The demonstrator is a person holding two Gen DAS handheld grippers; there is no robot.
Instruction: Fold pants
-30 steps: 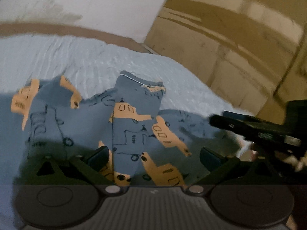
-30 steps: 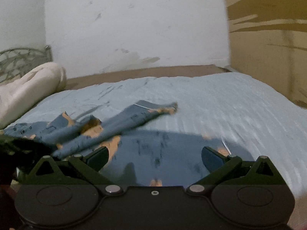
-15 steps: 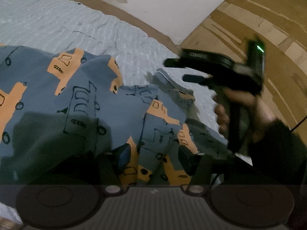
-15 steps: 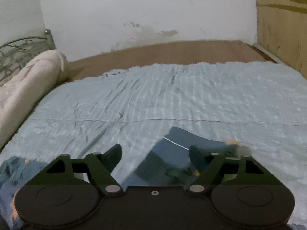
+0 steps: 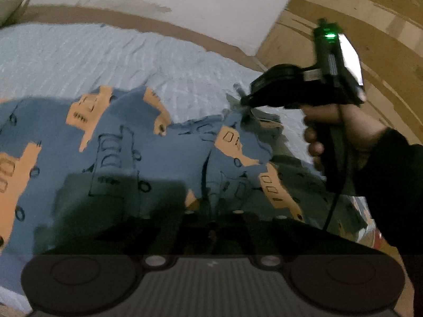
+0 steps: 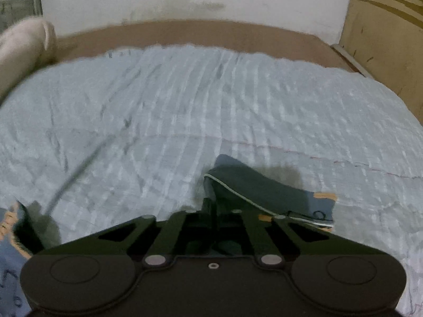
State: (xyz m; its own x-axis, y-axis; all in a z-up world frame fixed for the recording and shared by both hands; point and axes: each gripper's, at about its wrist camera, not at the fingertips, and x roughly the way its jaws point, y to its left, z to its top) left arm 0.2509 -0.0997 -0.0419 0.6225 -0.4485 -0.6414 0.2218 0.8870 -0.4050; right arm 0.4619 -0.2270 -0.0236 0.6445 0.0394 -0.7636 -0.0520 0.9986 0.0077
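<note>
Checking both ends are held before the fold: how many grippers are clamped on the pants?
2. The left gripper is shut on the pants near the camera; the right gripper is shut on their far hem.

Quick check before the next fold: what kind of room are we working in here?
Most likely a bedroom. The pants lie on a bed with a light blue bedspread, a rolled cream bolster sits at its left edge by a metal bed frame, and a wooden wardrobe stands to the right.
</note>
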